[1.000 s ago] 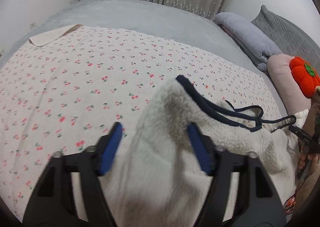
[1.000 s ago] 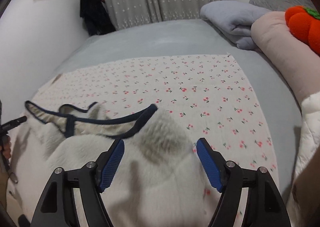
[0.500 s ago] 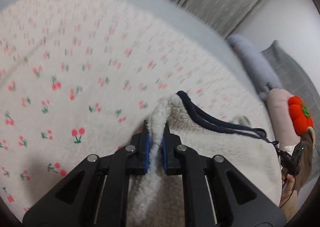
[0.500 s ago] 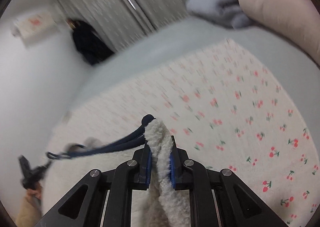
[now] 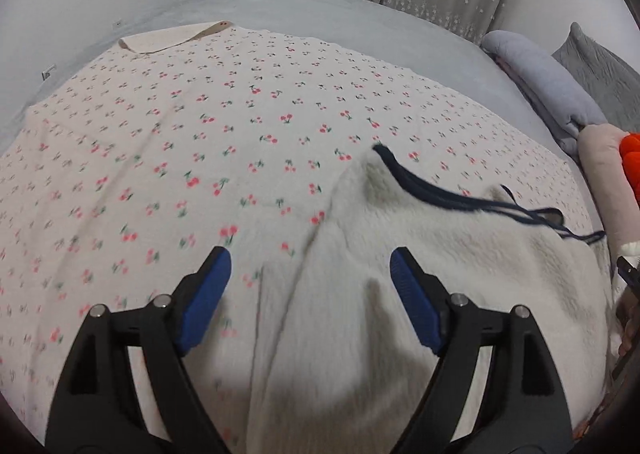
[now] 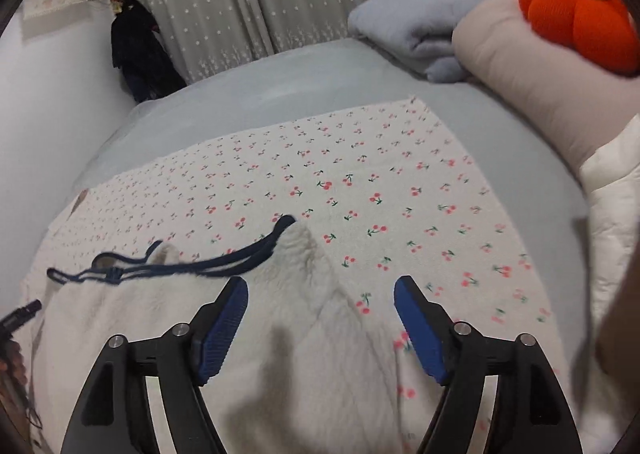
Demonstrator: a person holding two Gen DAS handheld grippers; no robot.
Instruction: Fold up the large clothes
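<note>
Both grippers, left [image 5: 310,282] and right [image 6: 320,310], had just sprung wide open, releasing the fleece garment [image 5: 420,274] onto the cherry-print sheet [image 5: 200,134], fold apparently laid

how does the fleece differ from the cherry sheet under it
The fleece is plain off-white, fluffy, and edged with navy trim; the cherry sheet is thin and printed with red cherries. The fleece lies rumpled in folds; the sheet is spread flat. Both are pale fabric on the bed.

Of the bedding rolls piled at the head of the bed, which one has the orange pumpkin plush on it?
The beige roll, nearest the camera; the pumpkin plush sits on it. The grey-blue roll behind is bare.
</note>
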